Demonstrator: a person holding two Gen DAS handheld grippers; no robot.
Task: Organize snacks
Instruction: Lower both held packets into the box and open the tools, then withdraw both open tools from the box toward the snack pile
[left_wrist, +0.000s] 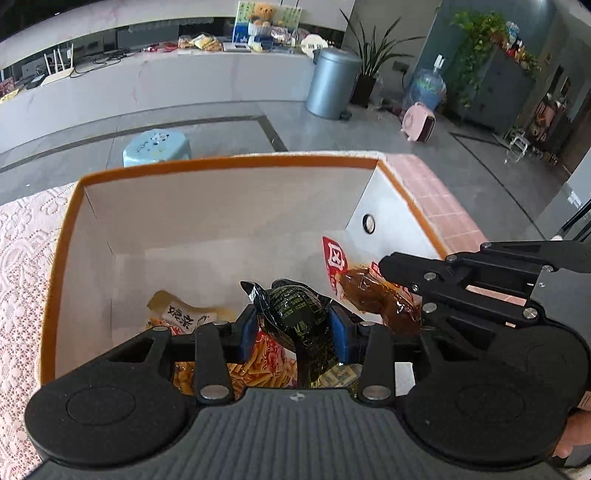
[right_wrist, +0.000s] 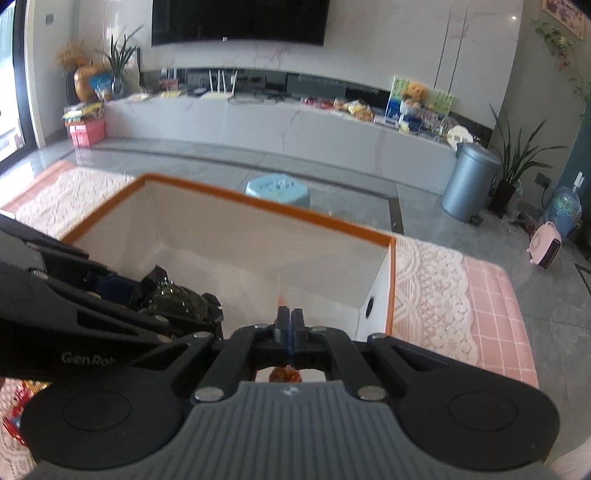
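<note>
Left tool (left_wrist: 291, 325) pinching black snack packet (left_wrist: 295, 310) above orange-rimmed box (left_wrist: 229, 162); right tool (right_wrist: 290, 325) pressed together on brown snack packet (left_wrist: 380, 299), just beside, over same box on tabletop (right_wrist: 491, 306).

Both wrist cameras look steeply down, close (side by side), sharing the orange-rimmed box (left_wrist: 229, 162) (right_wrist: 258, 206).

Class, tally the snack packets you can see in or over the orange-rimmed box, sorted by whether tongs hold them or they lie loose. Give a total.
Held in tongs: 2 (black packet, brown packet)
Loose in the box: 2 (yellow-white packet, orange sticks packet)
Total: 4
</note>
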